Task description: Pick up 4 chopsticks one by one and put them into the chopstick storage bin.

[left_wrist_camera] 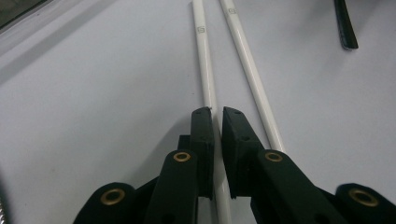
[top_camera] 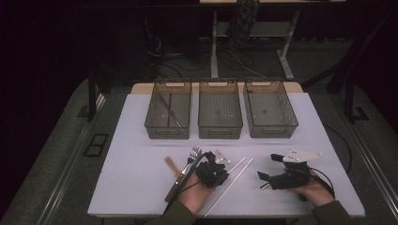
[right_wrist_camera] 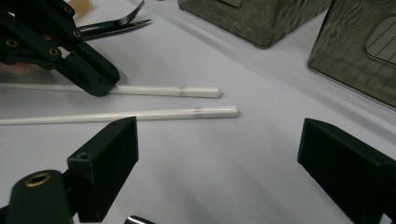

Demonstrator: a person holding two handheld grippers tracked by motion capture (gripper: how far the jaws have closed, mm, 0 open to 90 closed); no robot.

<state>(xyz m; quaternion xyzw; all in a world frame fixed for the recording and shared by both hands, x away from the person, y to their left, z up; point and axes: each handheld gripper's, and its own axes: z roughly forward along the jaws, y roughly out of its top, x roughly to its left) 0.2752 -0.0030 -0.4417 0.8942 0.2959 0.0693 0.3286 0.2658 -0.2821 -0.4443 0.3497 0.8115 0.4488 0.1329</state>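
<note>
Left gripper [left_wrist_camera: 217,112] clenched on the near white chopstick [left_wrist_camera: 203,56], stick running between its pads on the table [left_wrist_camera: 93,116]; right gripper [right_wrist_camera: 217,154] released, jaws wide.

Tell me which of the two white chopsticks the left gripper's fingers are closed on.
The left gripper pinches the left chopstick in its own view; the other chopstick lies free beside it, outside the fingers.
</note>
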